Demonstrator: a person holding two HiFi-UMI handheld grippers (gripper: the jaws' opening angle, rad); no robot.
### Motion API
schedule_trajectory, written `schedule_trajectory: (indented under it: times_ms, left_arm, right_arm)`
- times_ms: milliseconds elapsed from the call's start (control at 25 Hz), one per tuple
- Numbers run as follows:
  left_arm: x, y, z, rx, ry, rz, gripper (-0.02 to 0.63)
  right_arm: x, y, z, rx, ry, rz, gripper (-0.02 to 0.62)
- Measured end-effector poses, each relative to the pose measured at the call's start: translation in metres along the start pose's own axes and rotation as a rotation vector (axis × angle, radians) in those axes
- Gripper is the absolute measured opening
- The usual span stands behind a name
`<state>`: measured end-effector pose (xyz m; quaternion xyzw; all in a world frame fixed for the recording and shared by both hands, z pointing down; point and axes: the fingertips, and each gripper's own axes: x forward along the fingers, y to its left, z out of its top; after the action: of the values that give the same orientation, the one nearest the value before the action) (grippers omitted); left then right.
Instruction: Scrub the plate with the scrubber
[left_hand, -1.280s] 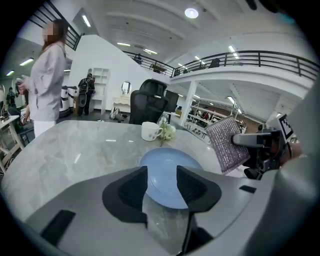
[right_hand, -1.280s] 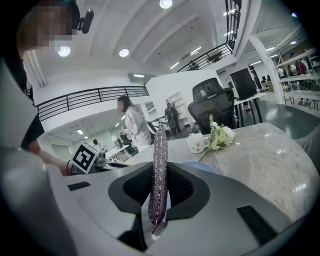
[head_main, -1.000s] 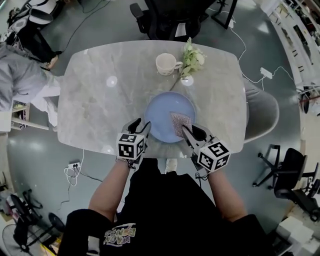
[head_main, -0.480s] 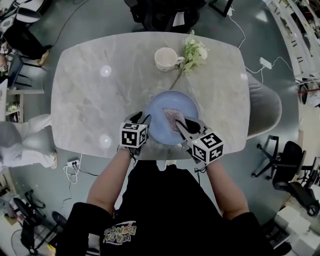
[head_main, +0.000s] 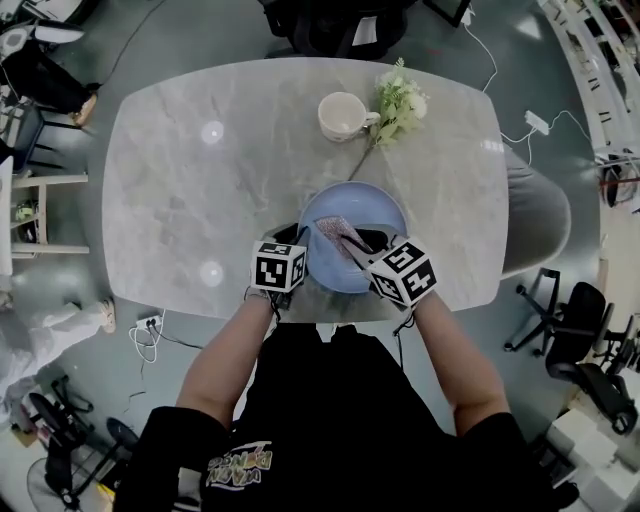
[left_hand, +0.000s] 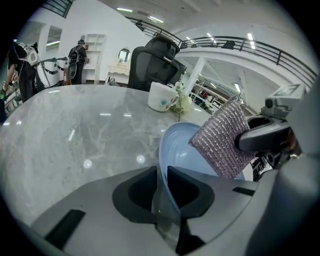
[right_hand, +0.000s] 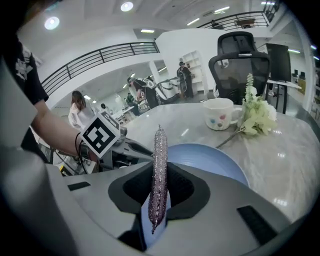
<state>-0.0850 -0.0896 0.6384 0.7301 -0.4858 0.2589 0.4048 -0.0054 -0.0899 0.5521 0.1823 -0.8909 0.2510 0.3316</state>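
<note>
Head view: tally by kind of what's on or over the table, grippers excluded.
plate: 1
scrubber: 1
mug: 1
flower sprig: 1
Total: 4

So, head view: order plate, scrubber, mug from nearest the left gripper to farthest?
1. Plate: rim between the left gripper's jaws, which have just been closing.
2. Scrubber: just right, over the plate.
3. Mug: far beyond the plate.
</note>
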Motion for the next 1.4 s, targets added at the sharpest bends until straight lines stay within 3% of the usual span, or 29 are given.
schedule_trajectory:
  times_ms: [360,640,1080,1400]
  left_arm:
    - [0.004,0.0,0.001,-0.039,-0.003,0.008,0.049]
    - [0.003,0.0,-0.001,-0.035,-0.005,0.006,0.049]
    - [0.002,0.001,0.0,-0.028,-0.006,0.006,0.048]
    - [0.004,0.001,0.0,-0.027,-0.01,0.008,0.048]
  right_arm:
    - [0.043,-0.01,0.002,-0.277,0.25,-0.023,0.077]
    - [0.064,-0.024,0.008,-0.515,0.385,-0.154,0.074]
    - [0.076,-0.057,0.015,-0.627,0.4,-0.359,0.077]
    - [0.06,-0.092,0.017,-0.6,0.405,-0.478,0.077]
